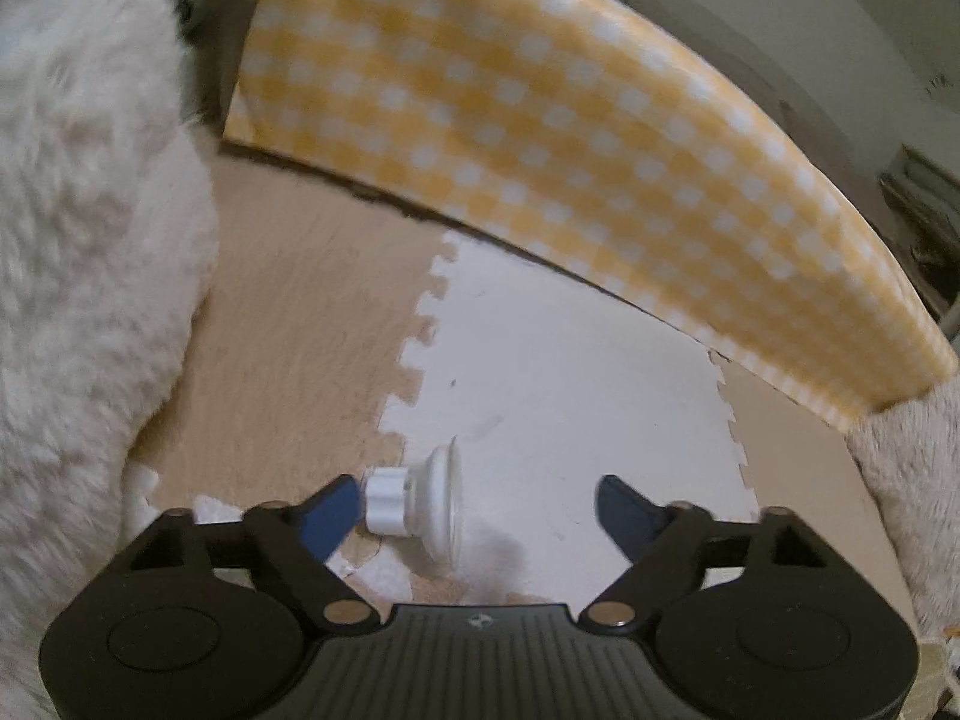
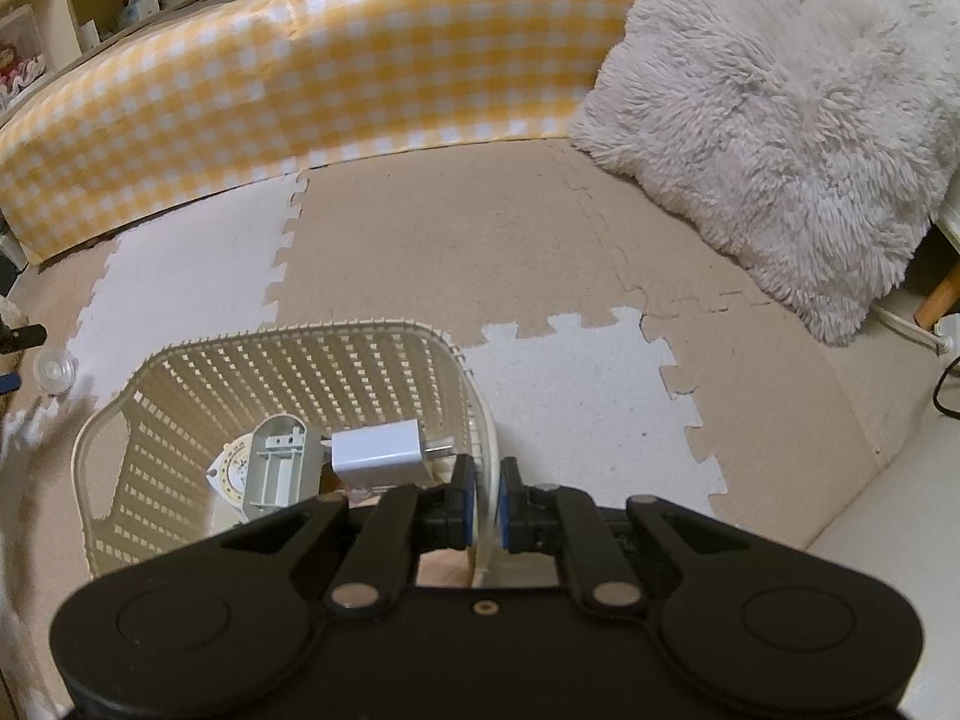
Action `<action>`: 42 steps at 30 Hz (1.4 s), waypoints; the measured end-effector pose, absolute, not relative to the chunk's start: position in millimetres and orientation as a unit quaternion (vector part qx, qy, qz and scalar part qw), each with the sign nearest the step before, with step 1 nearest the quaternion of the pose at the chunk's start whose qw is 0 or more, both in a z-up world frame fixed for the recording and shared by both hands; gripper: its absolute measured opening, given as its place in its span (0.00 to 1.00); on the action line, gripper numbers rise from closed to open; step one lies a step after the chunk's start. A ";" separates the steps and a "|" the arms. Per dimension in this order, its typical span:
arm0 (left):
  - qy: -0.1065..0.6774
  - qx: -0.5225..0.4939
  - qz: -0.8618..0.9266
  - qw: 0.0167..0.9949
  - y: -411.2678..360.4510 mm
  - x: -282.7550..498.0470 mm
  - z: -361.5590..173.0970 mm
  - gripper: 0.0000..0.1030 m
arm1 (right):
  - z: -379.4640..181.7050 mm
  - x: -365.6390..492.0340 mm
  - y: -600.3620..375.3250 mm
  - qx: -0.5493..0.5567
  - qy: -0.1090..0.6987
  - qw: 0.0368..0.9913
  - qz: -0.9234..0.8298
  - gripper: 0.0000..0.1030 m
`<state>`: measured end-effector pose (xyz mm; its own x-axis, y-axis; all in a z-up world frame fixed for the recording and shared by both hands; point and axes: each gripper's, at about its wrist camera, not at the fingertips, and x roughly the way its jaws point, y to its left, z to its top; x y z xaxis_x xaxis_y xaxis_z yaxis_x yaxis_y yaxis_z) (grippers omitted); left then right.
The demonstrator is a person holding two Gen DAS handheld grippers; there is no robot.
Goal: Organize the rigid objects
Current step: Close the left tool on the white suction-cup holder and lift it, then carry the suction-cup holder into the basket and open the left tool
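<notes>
On a foam-mat floor (image 1: 540, 360), the left gripper (image 1: 480, 510) is reaching for a white suction cup (image 1: 429, 501) lying on its side. Its jaws are standing partly open and gripping nothing, the cup's knob just touching the left blue finger (image 1: 333, 513), the flared disc sitting between the jaws, well short of the right one. Centring the jaws over the knob before squeezing looks wise, since the disc could tip or slide. The right gripper (image 2: 485, 495) is clamping the near rim of a slatted basket (image 2: 288, 372), jaws nearly shut on it, steadying it. Inside, beyond the jaws, a white charger (image 2: 381, 450) and a grey part (image 2: 279, 468) are lying. Farther off, a yellow gingham panel (image 2: 312, 78) and a fluffy cushion (image 2: 780, 120) are closing the scene.
</notes>
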<state>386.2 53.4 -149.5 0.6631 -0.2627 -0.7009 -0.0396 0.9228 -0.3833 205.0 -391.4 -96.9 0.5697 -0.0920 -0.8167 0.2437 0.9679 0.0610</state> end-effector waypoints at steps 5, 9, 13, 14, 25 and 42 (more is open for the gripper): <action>0.412 -0.199 -0.055 0.887 57.2 389.6 -162.4 0.68 | -96.8 205.0 -390.5 0.080 0.454 0.882 -0.095 0.08; 0.417 -0.205 -0.041 0.884 61.1 389.0 -169.6 0.50 | -97.0 205.3 -390.0 0.079 0.454 0.882 -0.095 0.09; 0.420 -0.206 -0.025 0.884 66.6 387.2 -171.7 0.33 | -96.8 205.4 -390.2 0.078 0.454 0.882 -0.095 0.09; 0.419 -0.204 -0.022 0.885 67.6 386.8 -171.6 0.33 | -96.8 205.4 -390.2 0.078 0.454 0.883 -0.095 0.09; 0.406 -0.204 -0.043 0.890 55.5 377.5 -148.5 0.32 | -96.6 205.7 -390.6 0.081 0.454 0.882 -0.095 0.08; 0.367 -0.113 -0.230 0.894 -64.5 313.4 -62.1 0.32 | -97.9 204.6 -393.7 0.090 0.453 0.882 -0.094 0.08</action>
<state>313.4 -64.5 -62.1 0.6249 -0.4943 -0.6043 0.3279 0.8686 -0.3715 204.6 -393.7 -97.9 0.5719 -0.0848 -0.8160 0.2480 0.9660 0.0734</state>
